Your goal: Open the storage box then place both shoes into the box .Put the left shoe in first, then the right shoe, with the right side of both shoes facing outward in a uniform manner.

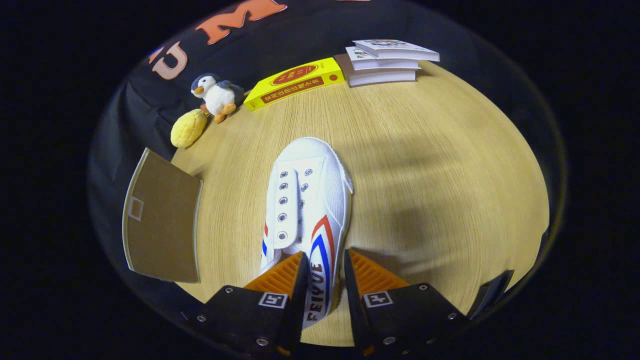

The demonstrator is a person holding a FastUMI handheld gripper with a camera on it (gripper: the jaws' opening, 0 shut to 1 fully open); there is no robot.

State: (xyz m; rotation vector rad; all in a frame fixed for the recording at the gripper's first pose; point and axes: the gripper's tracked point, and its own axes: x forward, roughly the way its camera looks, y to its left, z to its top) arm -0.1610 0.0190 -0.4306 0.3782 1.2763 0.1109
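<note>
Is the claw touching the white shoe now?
Touching. In the gripper view the claw has one finger on each side of the white shoe's side wall, with no gap visible.

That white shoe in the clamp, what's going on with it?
A hand-held two-finger gripper is pinching the side wall of a white canvas shoe with red and blue stripes, toe pointing away, over a light wooden table. A brown cardboard flap sits beside it. Beyond lie a plush penguin, a yellow book and stacked books.

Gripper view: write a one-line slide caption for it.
Gripper shut on the white shoe's side wall above a wooden table, with a brown flap beside it.
</note>
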